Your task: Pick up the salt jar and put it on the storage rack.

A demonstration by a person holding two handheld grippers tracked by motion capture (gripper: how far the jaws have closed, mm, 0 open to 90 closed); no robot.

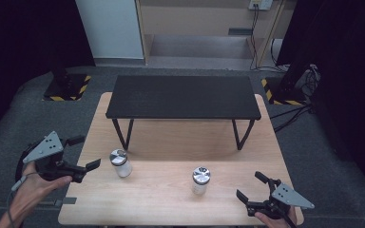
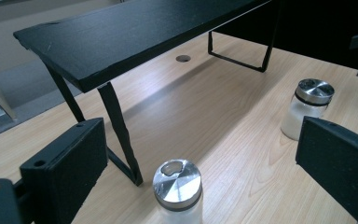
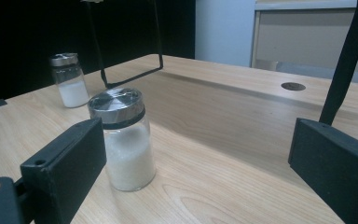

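High view: both your left gripper (image 1: 81, 154) and right gripper (image 1: 250, 186) stand spread and empty at the table's (image 1: 171, 209) side edges, approach step; next, close each on its nearest jar, the left jar (image 1: 120, 163) and the right jar (image 1: 200, 180).

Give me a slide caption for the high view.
Two open tools, left and right, flank two white-filled glass jars below a black shelf.
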